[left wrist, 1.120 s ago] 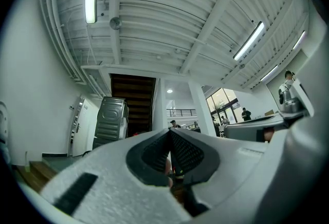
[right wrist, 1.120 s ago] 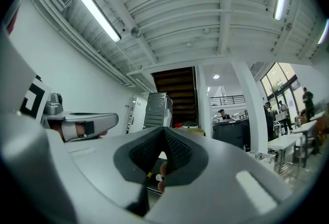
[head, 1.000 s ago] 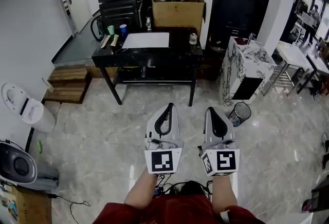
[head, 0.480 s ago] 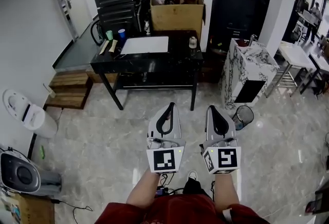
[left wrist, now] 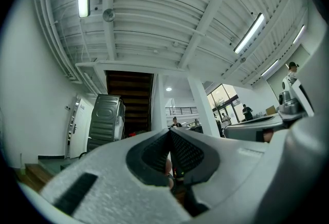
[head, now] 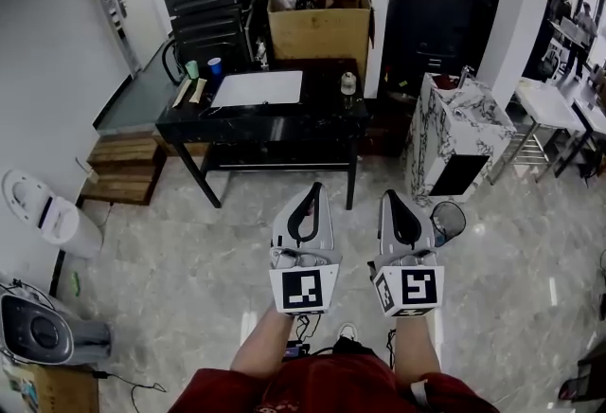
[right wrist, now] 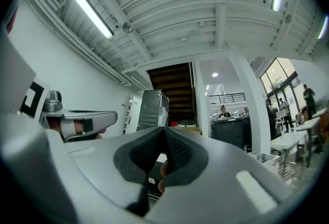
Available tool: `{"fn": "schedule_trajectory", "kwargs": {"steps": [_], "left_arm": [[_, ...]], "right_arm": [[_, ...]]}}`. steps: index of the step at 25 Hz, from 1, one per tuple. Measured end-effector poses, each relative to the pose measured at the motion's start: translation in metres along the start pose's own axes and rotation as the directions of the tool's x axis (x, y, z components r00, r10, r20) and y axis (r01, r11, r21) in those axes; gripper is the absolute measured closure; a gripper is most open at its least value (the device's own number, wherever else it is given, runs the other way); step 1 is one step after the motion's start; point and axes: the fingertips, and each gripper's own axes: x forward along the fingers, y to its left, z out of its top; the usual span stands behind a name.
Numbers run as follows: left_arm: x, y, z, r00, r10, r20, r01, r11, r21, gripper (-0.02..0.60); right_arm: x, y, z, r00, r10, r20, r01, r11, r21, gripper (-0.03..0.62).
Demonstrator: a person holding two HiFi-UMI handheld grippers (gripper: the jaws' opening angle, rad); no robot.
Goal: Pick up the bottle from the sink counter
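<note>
Hovering side by side, left tool (head: 311, 188), right tool (head: 389, 197), both closed, empty, bottle indistinct

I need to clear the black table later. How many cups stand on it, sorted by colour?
green cup: 1
blue cup: 1
Total: 2, side by side at the far left corner of the black table in the head view.

I'm in a workshop hall: table (head: 322, 110), cardboard box (head: 322, 32), loose toilet (head: 43, 212), freestanding sink counter (head: 456, 122), strip lights (right wrist: 92, 12).
</note>
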Motion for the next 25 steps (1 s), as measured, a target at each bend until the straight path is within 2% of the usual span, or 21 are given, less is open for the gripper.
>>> {"fn": "schedule_trajectory", "kwargs": {"steps": [16, 25], "left_arm": [[0.101, -0.05, -0.027, 1.0, -0.004, -0.012, 0.004, 1.0, 0.015, 0.58], [0.123, -0.056, -0.042, 0.999, 0.024, -0.024, -0.023, 0.999, 0.028, 0.58]], "right_arm": [[0.055, -0.101, -0.016, 1.0, 0.0, 0.004, 0.0, 1.0, 0.027, 0.592], [0.073, -0.123, -0.033, 1.0, 0.017, -0.01, -0.017, 0.999, 0.044, 0.592]]}}
